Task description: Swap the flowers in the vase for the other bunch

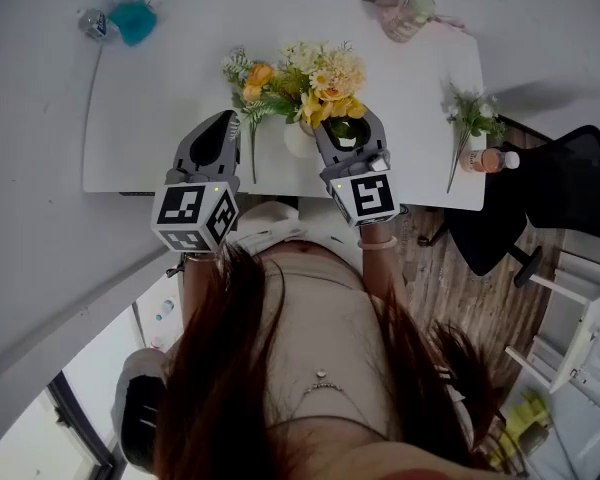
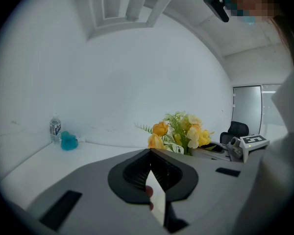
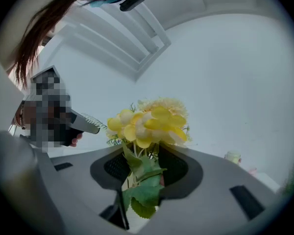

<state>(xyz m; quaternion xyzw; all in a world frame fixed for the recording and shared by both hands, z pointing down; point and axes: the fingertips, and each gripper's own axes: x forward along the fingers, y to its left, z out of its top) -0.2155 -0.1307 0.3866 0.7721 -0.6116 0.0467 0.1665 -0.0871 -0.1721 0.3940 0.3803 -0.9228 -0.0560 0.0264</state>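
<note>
A small white vase [image 1: 298, 140] stands near the front edge of the white table [image 1: 150, 118] with a yellow and cream bunch [image 1: 325, 78] rising from it. My right gripper [image 1: 342, 128] is level with that bunch; in the right gripper view its stems and green leaves [image 3: 139, 180] pass between the open jaws [image 3: 137, 180], below the blooms [image 3: 149, 121]. An orange bunch [image 1: 252, 83] lies on the table just left of the vase, stem toward me. My left gripper [image 1: 228, 118] hovers beside it, shut and empty [image 2: 150, 153]; the orange blooms [image 2: 159, 129] show beyond it.
A water bottle [image 1: 93, 23] and a teal object [image 1: 132, 20] sit at the table's back left. A pink item [image 1: 405, 16] is at the back right. A green sprig [image 1: 470, 118] and a small bottle [image 1: 490, 158] stand at the right end, near a black office chair [image 1: 570, 198].
</note>
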